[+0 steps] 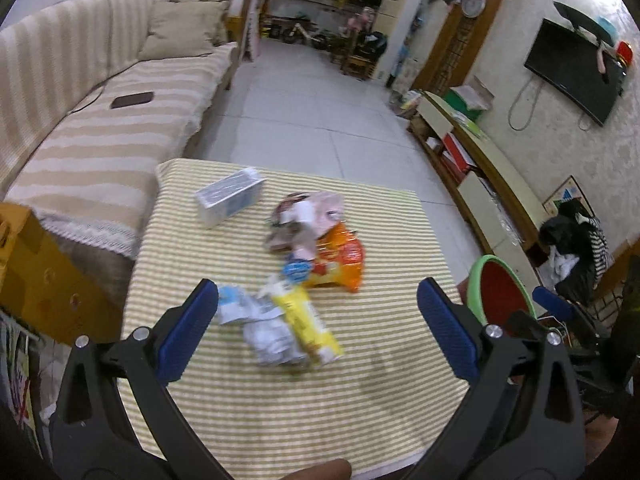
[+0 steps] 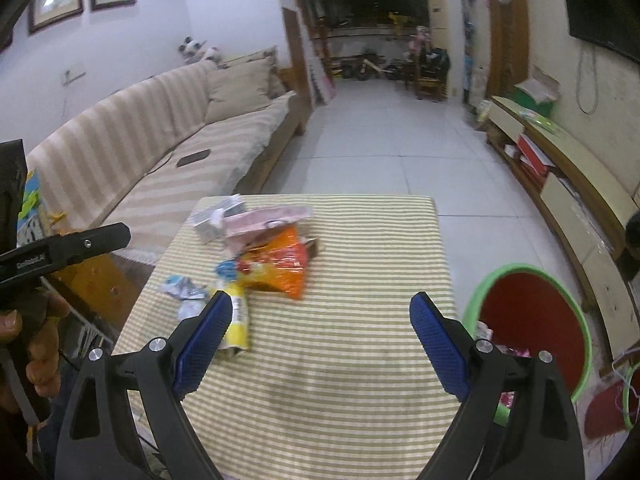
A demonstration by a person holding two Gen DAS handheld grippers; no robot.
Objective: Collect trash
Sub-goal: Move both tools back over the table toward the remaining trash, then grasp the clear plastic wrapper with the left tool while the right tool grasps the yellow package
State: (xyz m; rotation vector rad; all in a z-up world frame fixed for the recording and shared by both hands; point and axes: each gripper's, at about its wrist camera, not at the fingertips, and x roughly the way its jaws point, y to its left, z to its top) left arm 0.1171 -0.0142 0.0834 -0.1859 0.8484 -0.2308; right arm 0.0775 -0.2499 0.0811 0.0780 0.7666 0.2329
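A pile of trash lies on the striped table [image 1: 380, 240]: a yellow wrapper [image 1: 308, 324], crumpled white paper [image 1: 268, 336], an orange snack bag [image 1: 340, 260], a pink wrapper [image 1: 320, 208] and a white box [image 1: 230, 196]. My left gripper [image 1: 318, 300] is open and empty, above the near end of the pile. My right gripper [image 2: 320, 312] is open and empty over the table's near half, right of the yellow wrapper [image 2: 236, 320] and orange bag [image 2: 280, 268]. A red bin with a green rim [image 2: 532, 320] stands off the table's right edge and holds some trash.
A striped sofa [image 1: 100, 132] runs along the left with a dark phone [image 1: 132, 100] on it. A yellow box [image 1: 44, 276] sits at the table's left. A low TV cabinet [image 1: 480, 168] lines the right wall. Tiled floor [image 1: 304, 108] lies beyond the table.
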